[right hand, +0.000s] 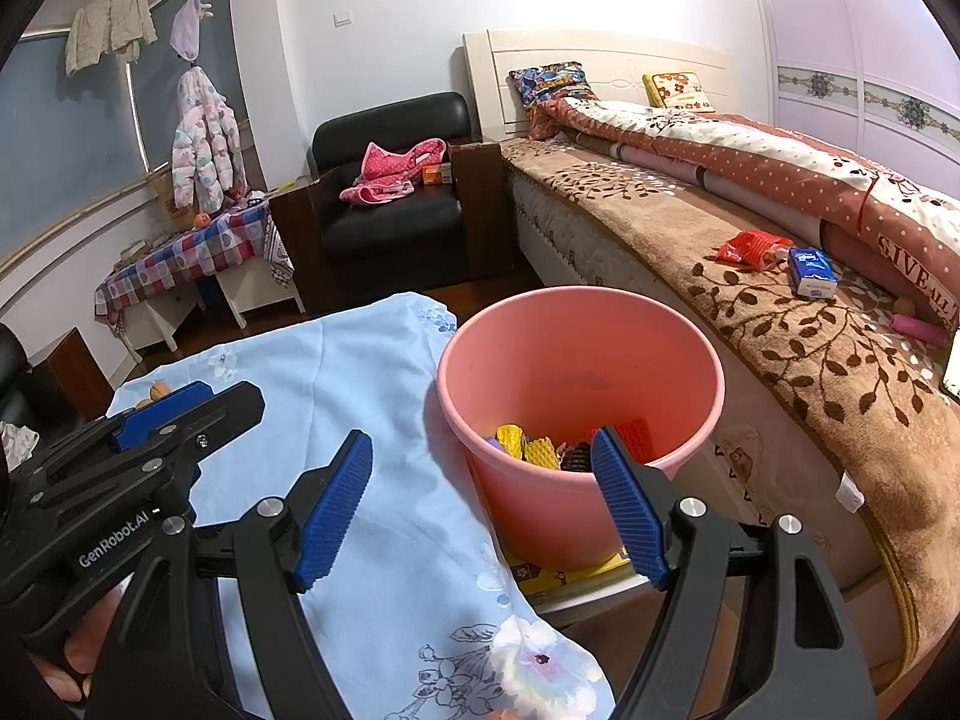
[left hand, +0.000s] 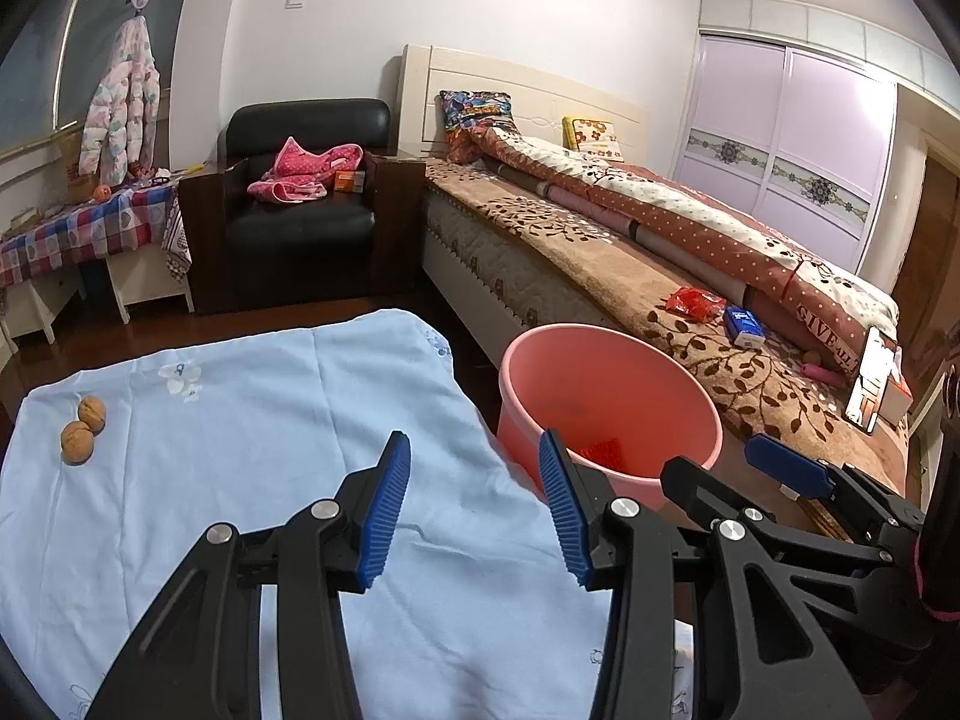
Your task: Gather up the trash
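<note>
Left wrist view: both grippers, left (left hand: 474, 516) and right (right hand: 489, 510), spread and empty; walnuts (left hand: 84, 429) lie at frame left, nearer the left one, bucket (left hand: 606, 354) right.

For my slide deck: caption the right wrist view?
Open right tongs hover empty at the pink bucket holding wrappers.

Setting: a lived-in home bedroom. Evidence: a bed (right hand: 750, 252) with cream headboard (right hand: 612, 60), folded quilt (right hand: 780, 162) and 2 pillows against it; a sliding-door wardrobe (left hand: 792, 144) along the far wall; a black leather armchair (right hand: 390, 204) holding pink clothing (right hand: 390, 171). Also a child's padded jacket (right hand: 204, 150) hanging by the window, and a small side bench under a checked cloth (right hand: 180, 258).
</note>
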Demonstrator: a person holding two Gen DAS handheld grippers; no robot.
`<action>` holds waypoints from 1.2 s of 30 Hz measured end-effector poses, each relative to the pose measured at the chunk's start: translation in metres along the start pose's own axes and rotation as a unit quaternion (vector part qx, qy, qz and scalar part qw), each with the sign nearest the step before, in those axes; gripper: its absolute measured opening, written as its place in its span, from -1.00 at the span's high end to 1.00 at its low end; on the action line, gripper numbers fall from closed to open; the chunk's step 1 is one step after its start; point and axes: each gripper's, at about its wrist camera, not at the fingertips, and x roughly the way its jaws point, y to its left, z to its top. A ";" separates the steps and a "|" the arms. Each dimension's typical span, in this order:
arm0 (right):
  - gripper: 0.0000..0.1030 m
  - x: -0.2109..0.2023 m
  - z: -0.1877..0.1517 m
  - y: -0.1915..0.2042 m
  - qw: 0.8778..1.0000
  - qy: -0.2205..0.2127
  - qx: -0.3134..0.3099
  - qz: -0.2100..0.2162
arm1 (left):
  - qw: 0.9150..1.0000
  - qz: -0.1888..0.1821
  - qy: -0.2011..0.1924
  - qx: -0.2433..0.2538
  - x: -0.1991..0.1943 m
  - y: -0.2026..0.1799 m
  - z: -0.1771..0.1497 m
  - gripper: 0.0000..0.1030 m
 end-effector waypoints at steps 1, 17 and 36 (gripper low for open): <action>-0.47 0.000 0.000 0.000 1.000 0.000 0.000 0.000 | 1.000 0.000 0.000 0.000 0.000 0.000 0.000 0.14; -0.47 -0.002 -0.001 0.001 1.000 -0.006 -0.001 0.004 | 1.000 0.001 0.001 -0.001 0.000 0.002 -0.001 0.14; -0.47 -0.002 -0.002 0.001 1.000 -0.005 -0.001 0.003 | 1.000 0.000 0.000 -0.001 0.000 0.003 -0.002 0.15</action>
